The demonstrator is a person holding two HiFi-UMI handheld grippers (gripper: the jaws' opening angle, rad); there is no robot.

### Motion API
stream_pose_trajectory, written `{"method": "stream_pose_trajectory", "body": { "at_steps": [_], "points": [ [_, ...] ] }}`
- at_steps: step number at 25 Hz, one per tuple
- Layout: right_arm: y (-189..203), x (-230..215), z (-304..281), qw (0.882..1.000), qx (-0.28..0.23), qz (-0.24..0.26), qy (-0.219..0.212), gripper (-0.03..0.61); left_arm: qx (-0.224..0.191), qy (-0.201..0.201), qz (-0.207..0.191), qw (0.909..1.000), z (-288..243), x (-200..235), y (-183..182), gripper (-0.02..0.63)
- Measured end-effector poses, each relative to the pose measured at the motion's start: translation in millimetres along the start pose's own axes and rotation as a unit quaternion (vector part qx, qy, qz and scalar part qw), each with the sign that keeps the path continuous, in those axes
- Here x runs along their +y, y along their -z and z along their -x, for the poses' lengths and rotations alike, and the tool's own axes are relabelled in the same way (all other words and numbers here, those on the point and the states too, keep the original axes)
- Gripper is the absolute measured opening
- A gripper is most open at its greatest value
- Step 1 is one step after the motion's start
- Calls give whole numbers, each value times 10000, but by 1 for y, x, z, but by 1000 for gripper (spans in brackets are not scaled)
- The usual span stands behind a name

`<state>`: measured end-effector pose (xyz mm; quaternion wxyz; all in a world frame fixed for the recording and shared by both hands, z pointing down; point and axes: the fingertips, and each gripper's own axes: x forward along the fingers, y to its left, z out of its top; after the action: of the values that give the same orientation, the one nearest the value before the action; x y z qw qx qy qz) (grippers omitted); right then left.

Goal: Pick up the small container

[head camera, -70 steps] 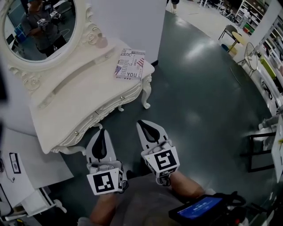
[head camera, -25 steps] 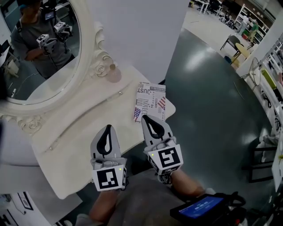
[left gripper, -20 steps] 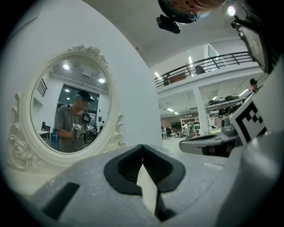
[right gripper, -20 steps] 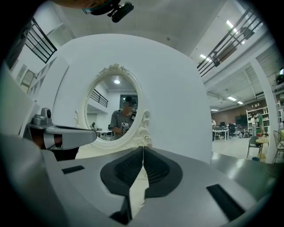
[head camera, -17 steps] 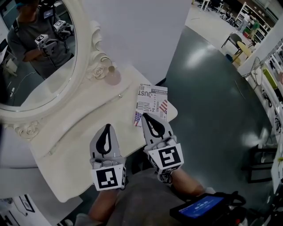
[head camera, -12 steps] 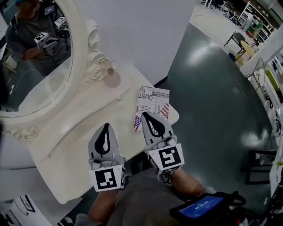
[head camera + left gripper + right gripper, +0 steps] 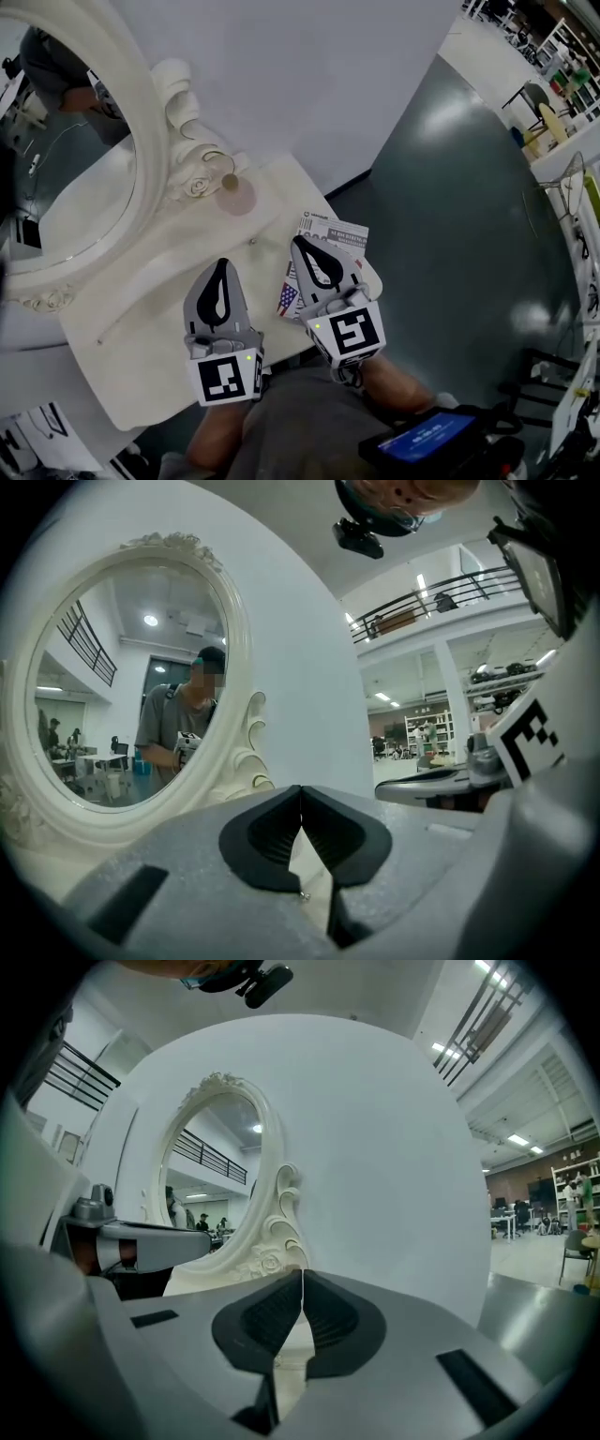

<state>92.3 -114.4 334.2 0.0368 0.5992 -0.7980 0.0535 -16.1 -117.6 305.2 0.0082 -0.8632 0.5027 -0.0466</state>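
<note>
A small pinkish container (image 7: 238,196) with a round gold top stands at the back of the cream dressing table (image 7: 141,309), beside the mirror's carved frame. Both grippers hover over the table's front edge, well short of the container. My left gripper (image 7: 218,273) is shut and empty, its tips meeting in the left gripper view (image 7: 300,789). My right gripper (image 7: 307,247) is shut and empty too, over a printed booklet (image 7: 323,246); its tips touch in the right gripper view (image 7: 302,1274). The container does not show in either gripper view.
The oval mirror (image 7: 56,178) in its ornate white frame rises at the table's left and reflects a person. A white wall (image 7: 309,84) stands behind the table. Dark glossy floor (image 7: 459,225) spreads to the right, with chairs and shelves far off. A blue-screened device (image 7: 427,439) sits at bottom right.
The view has closed in on the dressing table: the mirror, container and booklet have slid toward the grippers. Both grippers stay shut and now overlap the table's front, the right one over the booklet.
</note>
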Motion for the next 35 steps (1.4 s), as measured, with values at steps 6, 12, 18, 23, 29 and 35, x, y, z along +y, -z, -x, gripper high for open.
{"method": "stream_pose_trajectory", "body": {
  "at_steps": [6, 12, 18, 23, 29, 35],
  "points": [
    [-14, -16, -44, 9985, -50, 47, -547, 15, 4, -448, -101, 9989, -35, 8, -15, 15],
    [-31, -26, -75, 9967, -164, 45, -797, 15, 33, -834, -263, 9962, -46, 21, -17, 15],
    [-23, -29, -107, 9957, -61, 59, -918, 15, 276, -1107, 7, 9935, -58, 47, 4, 15],
    [-7, -21, -125, 9946, 118, 99, -1022, 15, 373, -1150, 194, 9925, -68, 65, 23, 15],
    [1, -6, -135, 9913, 177, 159, -1294, 17, 469, -1182, 372, 9912, -72, 75, 35, 15],
    [26, 9, -150, 9863, 416, 257, -1578, 203, 667, -1248, 564, 9883, -75, 85, 64, 15]
  ]
}}
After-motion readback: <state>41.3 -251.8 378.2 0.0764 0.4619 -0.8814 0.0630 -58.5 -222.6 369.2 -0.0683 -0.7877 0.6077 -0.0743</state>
